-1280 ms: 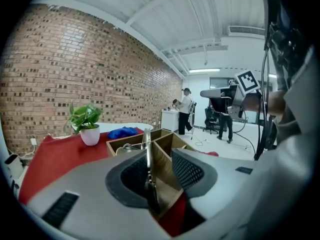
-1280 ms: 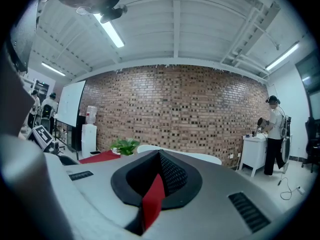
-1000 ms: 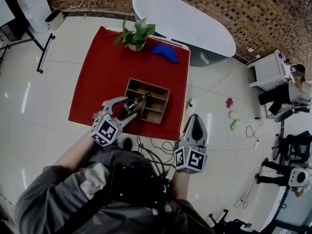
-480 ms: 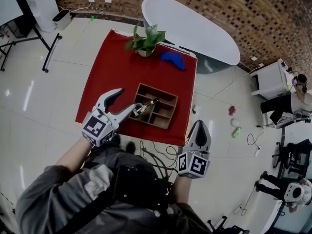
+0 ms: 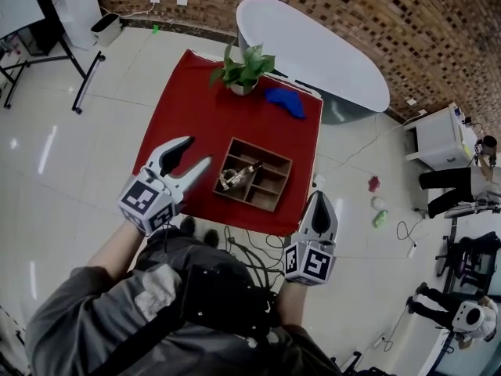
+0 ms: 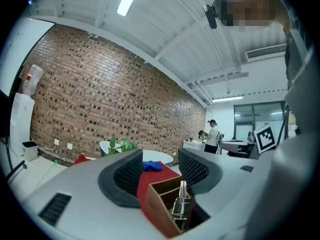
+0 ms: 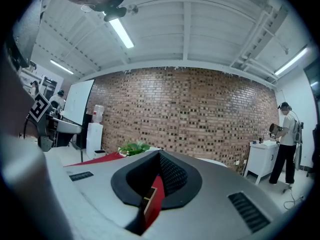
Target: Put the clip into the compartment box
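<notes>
The left tongs (image 5: 197, 152) have let go of the clip (image 5: 237, 175). A second ago their tips were over the left end of the compartment box (image 5: 268, 191), with the clip at them. Now they are drawn back and raised, hanging over the near left part of the red mat (image 5: 196, 120), clear of the box. Their jaws stand apart with nothing between them and have just been closing a little. The left gripper view looks past them to the box beyond.

The clip is now inside the box, in its left-hand compartment. It leans there with its metal handles up against the wooden wall. The box itself sits as before, on the mat near its near edge, towards the near right corner.

The right tongs (image 5: 321, 202) are closed and empty. They have shifted slightly but remain over the floor, just off the mat's near right corner.

The potted plant (image 5: 244, 70) and the blue cloth (image 5: 286, 102) lie unchanged along the mat's far edge.
</notes>
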`<state>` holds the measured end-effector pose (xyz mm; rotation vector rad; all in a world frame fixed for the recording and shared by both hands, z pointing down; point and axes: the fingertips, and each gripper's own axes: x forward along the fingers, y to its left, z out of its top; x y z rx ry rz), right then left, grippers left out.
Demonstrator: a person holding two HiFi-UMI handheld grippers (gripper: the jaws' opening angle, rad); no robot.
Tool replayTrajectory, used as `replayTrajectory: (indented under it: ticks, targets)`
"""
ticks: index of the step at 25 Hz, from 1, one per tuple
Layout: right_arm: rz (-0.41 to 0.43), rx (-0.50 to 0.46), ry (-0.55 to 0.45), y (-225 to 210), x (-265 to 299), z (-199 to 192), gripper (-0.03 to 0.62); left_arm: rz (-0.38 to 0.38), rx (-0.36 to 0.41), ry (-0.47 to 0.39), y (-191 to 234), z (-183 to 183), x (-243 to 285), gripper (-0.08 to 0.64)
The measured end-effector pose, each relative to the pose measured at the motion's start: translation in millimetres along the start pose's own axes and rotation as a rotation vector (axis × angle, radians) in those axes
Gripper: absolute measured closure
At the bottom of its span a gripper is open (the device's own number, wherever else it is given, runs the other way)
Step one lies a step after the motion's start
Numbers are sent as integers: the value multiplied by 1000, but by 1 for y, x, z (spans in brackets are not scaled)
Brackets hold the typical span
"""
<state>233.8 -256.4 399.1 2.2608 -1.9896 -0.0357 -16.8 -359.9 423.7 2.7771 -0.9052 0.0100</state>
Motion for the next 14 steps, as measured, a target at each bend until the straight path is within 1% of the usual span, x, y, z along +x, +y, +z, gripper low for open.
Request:
replayTrajectory:
  ticks: [2, 6, 9, 11, 14]
  targets:
    - [0, -1, 3, 0, 1, 0, 573, 5, 0, 4, 3, 0, -1, 313]
    - [0, -7, 12, -3, 2, 2, 574, -4, -23, 28, -1, -2, 1, 313]
    - [1, -10, 20, -4, 4, 1, 574, 8, -3, 0, 1, 4, 3, 313]
    - [0, -10, 21, -7, 4, -1, 574, 33, 7, -20, 4, 9, 3, 355]
    - [7, -9, 14, -10, 7, -2, 574, 57, 4, -44, 10, 17, 2, 366]
